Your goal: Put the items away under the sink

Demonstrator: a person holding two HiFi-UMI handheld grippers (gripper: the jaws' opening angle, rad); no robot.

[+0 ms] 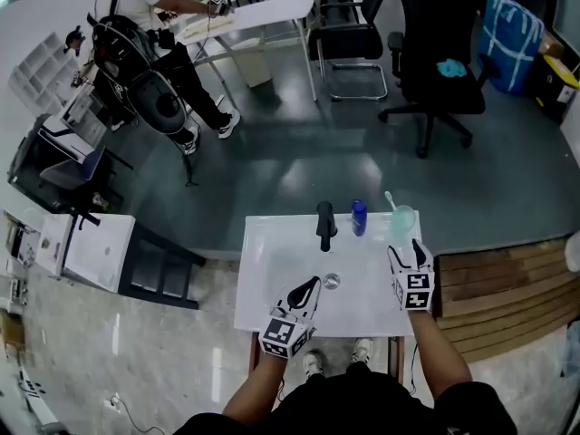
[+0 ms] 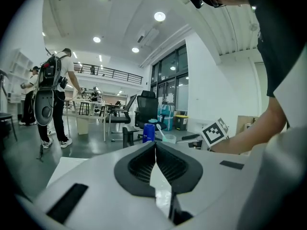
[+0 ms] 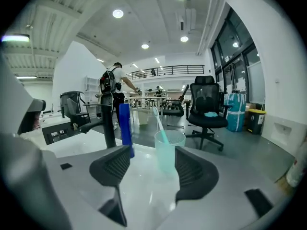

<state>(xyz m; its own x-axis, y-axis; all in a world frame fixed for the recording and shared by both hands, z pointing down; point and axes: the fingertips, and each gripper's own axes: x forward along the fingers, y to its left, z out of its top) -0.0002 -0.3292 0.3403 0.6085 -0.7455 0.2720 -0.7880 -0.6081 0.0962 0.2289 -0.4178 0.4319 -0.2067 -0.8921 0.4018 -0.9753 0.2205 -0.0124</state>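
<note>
A clear green cup (image 1: 401,218) with a toothbrush in it stands at the back right of the white sink top (image 1: 272,311). A blue bottle (image 1: 359,217) stands beside the black faucet (image 1: 325,226). My right gripper (image 1: 417,245) is open just in front of the cup. In the right gripper view the cup (image 3: 168,153) shows in the gap ahead of that gripper (image 3: 152,151), and neither pad touches it. The blue bottle (image 3: 125,128) stands left of it. My left gripper (image 1: 314,283) hangs shut and empty over the basin near the drain (image 1: 332,281); the left gripper (image 2: 155,147) points toward the bottle (image 2: 149,132).
Wooden boards (image 1: 507,288) lie right of the sink and a white cabinet (image 1: 95,252) stands left of it. On the grey floor beyond are two black office chairs (image 1: 439,57), a white table (image 1: 249,16) and a person with a backpack (image 1: 145,43).
</note>
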